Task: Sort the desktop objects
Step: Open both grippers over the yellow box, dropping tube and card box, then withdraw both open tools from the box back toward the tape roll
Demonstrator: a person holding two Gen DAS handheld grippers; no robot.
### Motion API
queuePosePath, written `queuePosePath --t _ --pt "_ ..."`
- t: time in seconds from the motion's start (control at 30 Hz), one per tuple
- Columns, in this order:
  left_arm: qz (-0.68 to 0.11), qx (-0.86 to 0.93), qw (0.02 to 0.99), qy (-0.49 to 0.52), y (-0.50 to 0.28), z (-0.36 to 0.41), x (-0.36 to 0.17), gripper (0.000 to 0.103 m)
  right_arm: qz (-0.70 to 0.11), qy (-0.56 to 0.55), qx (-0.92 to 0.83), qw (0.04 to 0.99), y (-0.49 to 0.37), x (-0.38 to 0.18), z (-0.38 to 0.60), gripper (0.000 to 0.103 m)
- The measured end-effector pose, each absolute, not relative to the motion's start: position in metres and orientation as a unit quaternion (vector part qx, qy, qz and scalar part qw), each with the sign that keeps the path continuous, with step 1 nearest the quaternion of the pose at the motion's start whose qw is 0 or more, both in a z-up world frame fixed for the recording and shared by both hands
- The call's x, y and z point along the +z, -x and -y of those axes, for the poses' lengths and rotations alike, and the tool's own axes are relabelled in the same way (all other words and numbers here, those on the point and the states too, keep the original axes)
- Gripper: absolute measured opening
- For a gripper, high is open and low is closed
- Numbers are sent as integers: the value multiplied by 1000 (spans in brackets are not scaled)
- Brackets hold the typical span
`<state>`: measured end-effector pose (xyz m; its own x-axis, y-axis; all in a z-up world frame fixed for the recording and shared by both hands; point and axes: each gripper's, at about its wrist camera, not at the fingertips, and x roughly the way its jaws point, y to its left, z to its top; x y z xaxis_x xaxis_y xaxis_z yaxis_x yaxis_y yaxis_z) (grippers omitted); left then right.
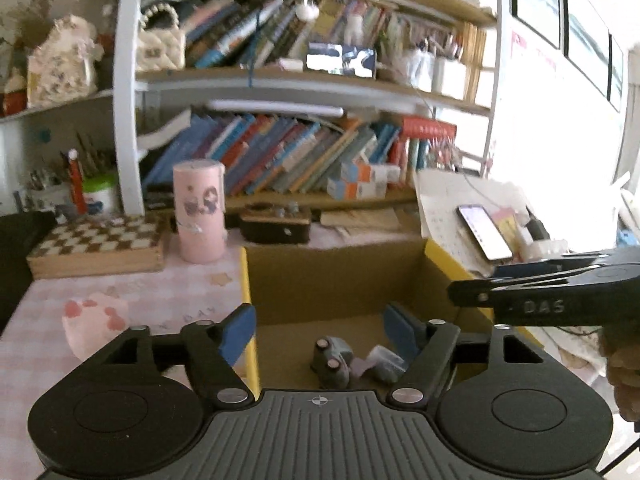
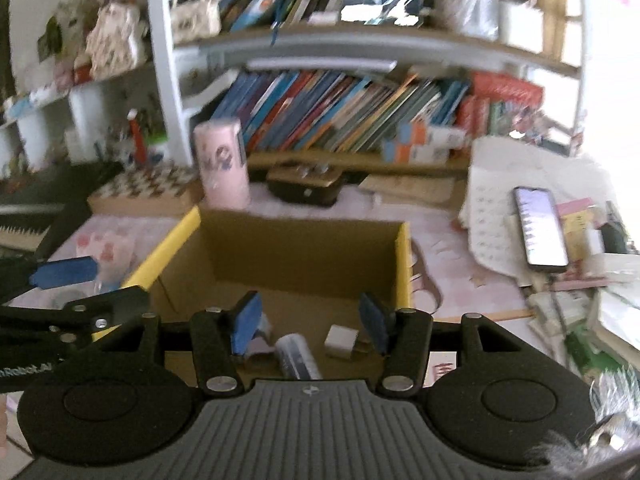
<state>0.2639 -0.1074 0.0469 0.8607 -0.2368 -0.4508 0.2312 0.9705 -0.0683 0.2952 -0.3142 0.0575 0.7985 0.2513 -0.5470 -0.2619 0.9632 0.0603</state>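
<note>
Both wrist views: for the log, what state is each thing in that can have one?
Left gripper: jaws open, empty.
Right gripper: jaws open, empty.
Cardboard box: open-topped, small items on its floor.
Phone: screen lit, lying on papers.
Pink cylinder: upright on the desk.
Toy car: inside the box.

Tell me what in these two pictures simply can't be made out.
- Box floor, near part: left wrist view, hidden behind the left tool.
- Small grey items in the box: left wrist view, blurred, identity unclear.
- Book titles: right wrist view, motion blur.
- Phone screen text: right wrist view, too small.
- Right tool body: cut off by the bottom edge.
</note>
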Motion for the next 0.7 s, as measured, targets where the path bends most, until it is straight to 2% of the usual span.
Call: queuePosePath --t 0.17,0.7 --pt "-217 -123 968 -2 -243 101 52 84 -265 -9 98 959 -270 64 321 57" --pt "-243 -127 961 -18 -191 66 29 90 -302 -40 43 952 -191 39 298 61"
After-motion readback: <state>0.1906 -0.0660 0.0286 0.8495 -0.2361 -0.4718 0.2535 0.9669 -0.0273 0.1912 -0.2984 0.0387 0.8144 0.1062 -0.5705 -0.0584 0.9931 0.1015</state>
